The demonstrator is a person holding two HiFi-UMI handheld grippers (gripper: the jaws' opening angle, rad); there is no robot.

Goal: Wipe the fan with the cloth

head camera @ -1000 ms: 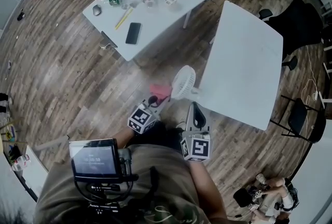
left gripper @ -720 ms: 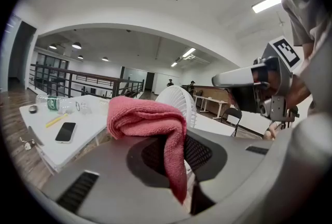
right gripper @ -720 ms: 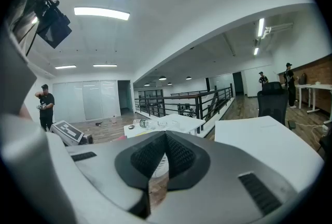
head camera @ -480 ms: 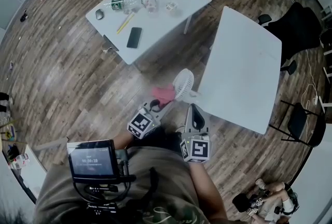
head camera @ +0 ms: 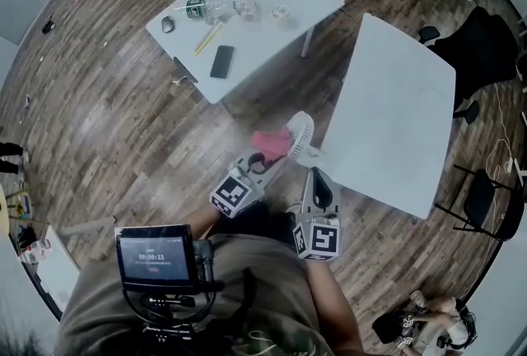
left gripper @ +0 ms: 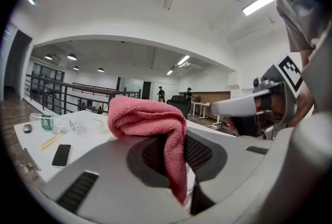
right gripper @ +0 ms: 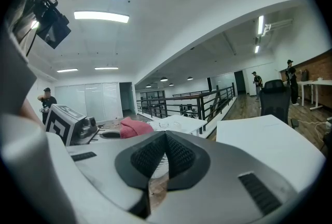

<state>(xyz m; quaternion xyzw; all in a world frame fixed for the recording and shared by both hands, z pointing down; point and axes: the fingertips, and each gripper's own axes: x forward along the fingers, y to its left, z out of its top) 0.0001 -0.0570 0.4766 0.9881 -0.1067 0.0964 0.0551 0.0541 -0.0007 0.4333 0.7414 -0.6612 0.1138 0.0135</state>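
Beside the fan (head camera: 300, 132), the left gripper (head camera: 262, 161) holds a pink cloth (head camera: 270, 142) clamped in its jaws. Near the fan's base, the right gripper (head camera: 317, 180) has its jaws closed, empty.

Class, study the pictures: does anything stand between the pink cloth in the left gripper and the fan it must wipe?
Nothing visible does. The left gripper holds the cloth right beside the white fan; whether they touch cannot be told.

Pink cloth (left gripper: 155, 129) between left tongs (left gripper: 176, 166)
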